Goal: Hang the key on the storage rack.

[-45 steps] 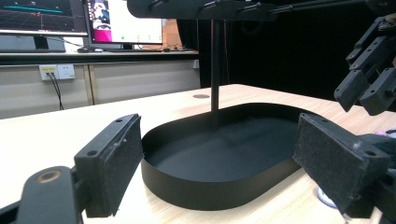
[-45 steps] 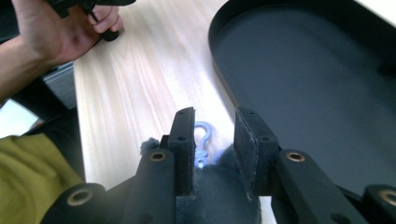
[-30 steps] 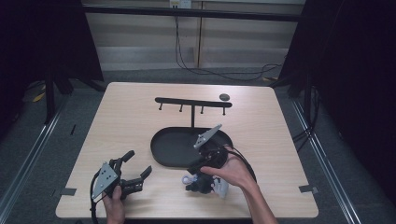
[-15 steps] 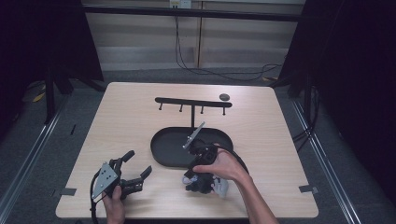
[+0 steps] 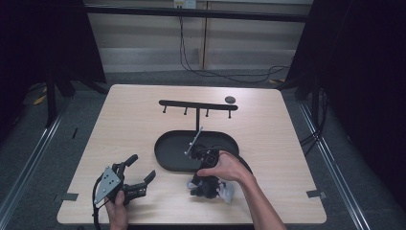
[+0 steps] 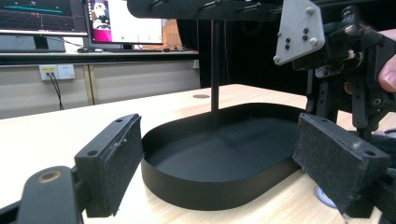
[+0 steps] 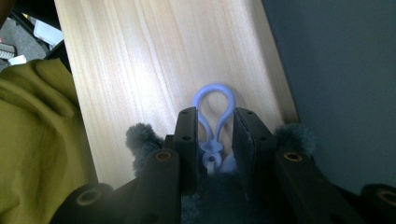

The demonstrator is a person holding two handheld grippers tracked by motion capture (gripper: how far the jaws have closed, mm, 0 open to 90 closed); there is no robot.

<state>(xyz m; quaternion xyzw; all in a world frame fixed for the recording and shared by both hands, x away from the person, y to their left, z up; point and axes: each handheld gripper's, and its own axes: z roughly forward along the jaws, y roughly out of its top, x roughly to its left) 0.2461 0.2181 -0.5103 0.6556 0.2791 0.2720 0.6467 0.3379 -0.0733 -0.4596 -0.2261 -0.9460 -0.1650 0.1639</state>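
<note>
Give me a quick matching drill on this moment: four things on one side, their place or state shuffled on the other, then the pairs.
Things:
1. left gripper
2. right gripper
3. black oval tray
4. small dark disc

States or places:
A. lies near the table's far edge, right of the hook rack
B. jaws apart, holding nothing
C. sits at the foot of the rack's post
D. closed around a pale blue loop clip

Pairs: 1-B, 2-D, 3-C, 4-A
</note>
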